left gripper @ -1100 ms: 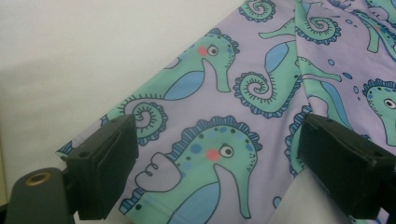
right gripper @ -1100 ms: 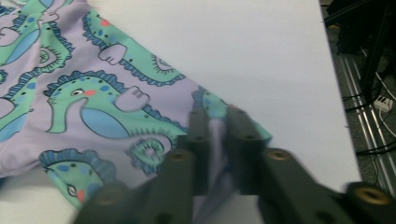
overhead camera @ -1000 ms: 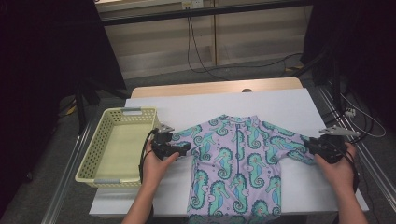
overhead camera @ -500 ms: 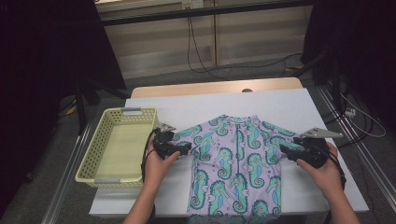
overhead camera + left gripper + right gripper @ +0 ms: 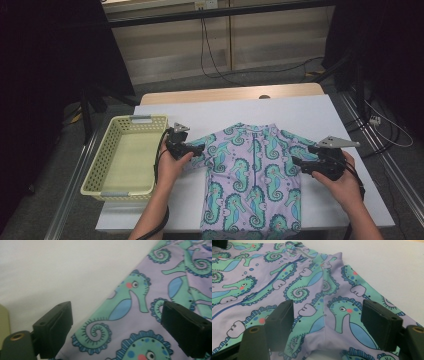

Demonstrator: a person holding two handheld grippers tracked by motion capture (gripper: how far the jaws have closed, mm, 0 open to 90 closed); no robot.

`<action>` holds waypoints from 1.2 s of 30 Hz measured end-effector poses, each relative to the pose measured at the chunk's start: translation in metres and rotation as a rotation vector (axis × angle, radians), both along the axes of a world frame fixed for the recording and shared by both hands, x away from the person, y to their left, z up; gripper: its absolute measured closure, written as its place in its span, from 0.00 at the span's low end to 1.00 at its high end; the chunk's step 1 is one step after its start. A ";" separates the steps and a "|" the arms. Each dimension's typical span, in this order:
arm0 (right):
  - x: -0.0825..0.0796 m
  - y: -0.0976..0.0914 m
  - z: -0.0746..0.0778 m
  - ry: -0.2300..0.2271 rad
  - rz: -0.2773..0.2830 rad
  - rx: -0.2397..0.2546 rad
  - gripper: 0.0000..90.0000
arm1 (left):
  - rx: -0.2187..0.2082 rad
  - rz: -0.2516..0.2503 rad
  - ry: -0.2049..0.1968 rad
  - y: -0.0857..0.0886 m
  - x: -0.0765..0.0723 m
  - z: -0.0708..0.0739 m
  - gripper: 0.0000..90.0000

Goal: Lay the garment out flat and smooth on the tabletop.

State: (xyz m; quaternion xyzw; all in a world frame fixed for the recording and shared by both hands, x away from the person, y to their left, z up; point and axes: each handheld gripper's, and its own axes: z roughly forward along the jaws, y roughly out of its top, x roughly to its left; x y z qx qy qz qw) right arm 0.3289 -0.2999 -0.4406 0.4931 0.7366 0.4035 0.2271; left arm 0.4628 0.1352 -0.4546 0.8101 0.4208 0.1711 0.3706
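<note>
Shirt (image 5: 252, 180): seahorse-print top spread flat, front up, on the white table (image 5: 320, 112), collar toward the far edge.
Left gripper (image 5: 196, 149): at the shirt's left sleeve, jaws wide apart, sleeve edge lying between them, pads not pressing.
Right gripper (image 5: 298, 165): at the right sleeve, jaws just opening, now wide; cloth lies slack between them, ungripped.
Basket (image 5: 100, 159): yellow, left of the shirt, beside the left hand.
</note>
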 end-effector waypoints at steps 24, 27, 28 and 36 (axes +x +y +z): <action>-0.005 0.001 0.001 -0.005 0.033 -0.007 0.30 | 0.057 0.028 0.085 -0.006 -0.006 -0.003 0.70; -0.006 0.000 0.002 -0.007 0.032 -0.001 0.30 | 0.054 0.024 0.101 -0.007 -0.007 -0.001 0.85; -0.006 0.000 0.002 -0.006 0.032 0.000 0.30 | 0.067 0.018 0.100 -0.008 -0.007 0.000 0.87; -0.007 0.001 0.004 -0.012 0.036 0.008 0.29 | 0.009 0.006 0.130 -0.011 -0.010 0.009 0.96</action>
